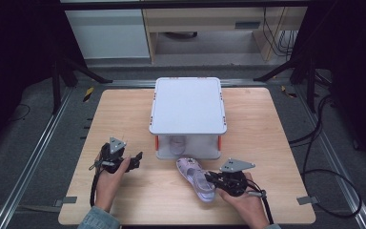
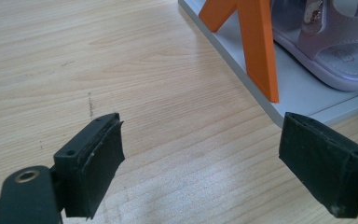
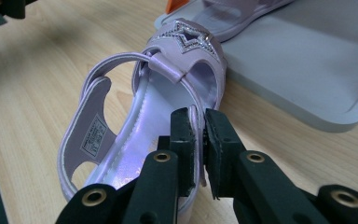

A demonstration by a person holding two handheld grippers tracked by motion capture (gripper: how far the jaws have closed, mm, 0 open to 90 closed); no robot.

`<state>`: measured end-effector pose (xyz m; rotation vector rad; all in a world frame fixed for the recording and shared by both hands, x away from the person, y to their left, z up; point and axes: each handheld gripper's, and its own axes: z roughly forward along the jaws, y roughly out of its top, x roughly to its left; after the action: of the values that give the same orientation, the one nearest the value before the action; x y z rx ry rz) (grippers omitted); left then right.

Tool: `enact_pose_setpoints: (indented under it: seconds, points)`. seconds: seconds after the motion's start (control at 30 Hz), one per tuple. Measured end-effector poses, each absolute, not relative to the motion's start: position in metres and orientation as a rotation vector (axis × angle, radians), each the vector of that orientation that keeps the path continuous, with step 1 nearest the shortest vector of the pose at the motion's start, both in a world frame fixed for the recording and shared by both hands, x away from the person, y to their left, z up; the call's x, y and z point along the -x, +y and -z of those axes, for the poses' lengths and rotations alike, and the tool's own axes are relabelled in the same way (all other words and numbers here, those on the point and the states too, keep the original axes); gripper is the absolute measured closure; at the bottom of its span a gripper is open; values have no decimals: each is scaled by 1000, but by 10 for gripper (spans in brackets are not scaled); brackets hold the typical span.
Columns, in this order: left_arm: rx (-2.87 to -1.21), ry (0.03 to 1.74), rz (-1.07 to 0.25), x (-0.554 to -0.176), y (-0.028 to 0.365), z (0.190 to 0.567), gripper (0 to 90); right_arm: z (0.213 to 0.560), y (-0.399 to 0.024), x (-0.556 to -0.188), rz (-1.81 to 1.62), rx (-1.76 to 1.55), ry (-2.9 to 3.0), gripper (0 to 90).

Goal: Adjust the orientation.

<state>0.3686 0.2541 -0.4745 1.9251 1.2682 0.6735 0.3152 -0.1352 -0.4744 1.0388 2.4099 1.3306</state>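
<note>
Counter (image 1: pixel 124 114) of pale wood carries a grey two-level shoe rack (image 1: pixel 187 106) with orange corner posts, standing at its middle. One lilac sandal (image 2: pixel 335 51) sits on the rack's lower shelf. Its mate, a second lilac sandal (image 3: pixel 135 135) with a jewelled star on the toe strap, lies on the counter just in front of the rack, toe toward it and nearly touching the shelf edge.

Right gripper (image 3: pixel 198 140) has its fingers pinched shut on the thin side wall of this sandal, near the heel. Left gripper (image 2: pixel 200 158) hovers over bare counter beside the rack's corner, fingers spread wide with nothing between them.

Judgement on handling: sandal looks light, with a stiffish sole but soft, flexible straps and a glossy, possibly slippery skin. Side-wall pinch may let it swing or droop at the toe; a hold across the sole edge near mid-length would likely carry it steadier.
</note>
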Motion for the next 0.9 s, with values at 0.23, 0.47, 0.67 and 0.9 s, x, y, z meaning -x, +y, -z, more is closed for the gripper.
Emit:
enact_pose_setpoints:
  seconds: [0.23, 0.47, 0.67, 0.9]
  points:
    - [-1911, 1247, -673, -368, 253, 473, 132, 473, -137, -318, -1344, -1074, 2369, 823]
    - [-1897, 1231, -669, -367, 253, 471, 145, 471, -139, -320, -1361, -1098, 2339, 823]
    - [-1882, 1201, -663, -366, 250, 465, 157, 468, -142, -321, -1362, -1112, 2311, 823]
    - [-1889, 1159, -638, -369, 248, 457, 157, 466, -147, -323, -1368, -1148, 2265, 824]
